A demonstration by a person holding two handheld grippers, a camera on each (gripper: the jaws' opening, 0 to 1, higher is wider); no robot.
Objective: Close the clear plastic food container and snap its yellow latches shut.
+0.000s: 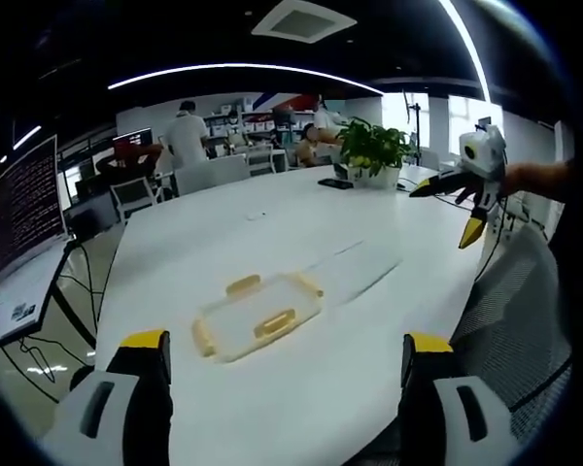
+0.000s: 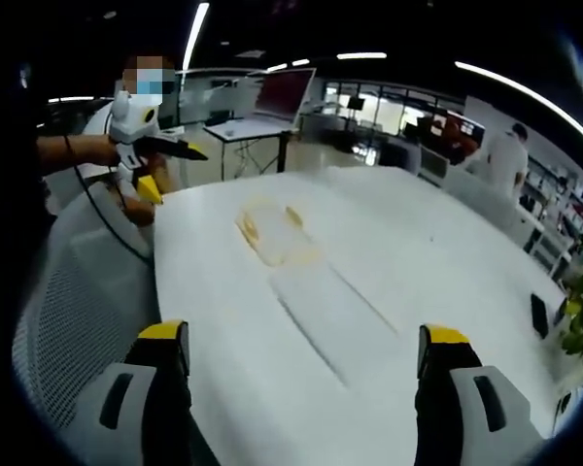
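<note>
White table [image 1: 272, 223], no readable writing on it; monitor [image 1: 21, 204] text too small to read. Clear food container [image 1: 259, 316] with yellow latches [image 1: 273, 323] lies flat mid-table, edges faint. Left gripper [image 1: 284, 361] and right gripper [image 2: 304, 351]: jaws wide apart, holding nothing, well short of container.

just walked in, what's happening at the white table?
A person holds a two-jaw gripper in each hand above the white table. Both the left gripper and the right gripper are open and empty. The clear container with yellow latches lies on the table, untouched by either; whether its lid is fully seated cannot be told.
</note>
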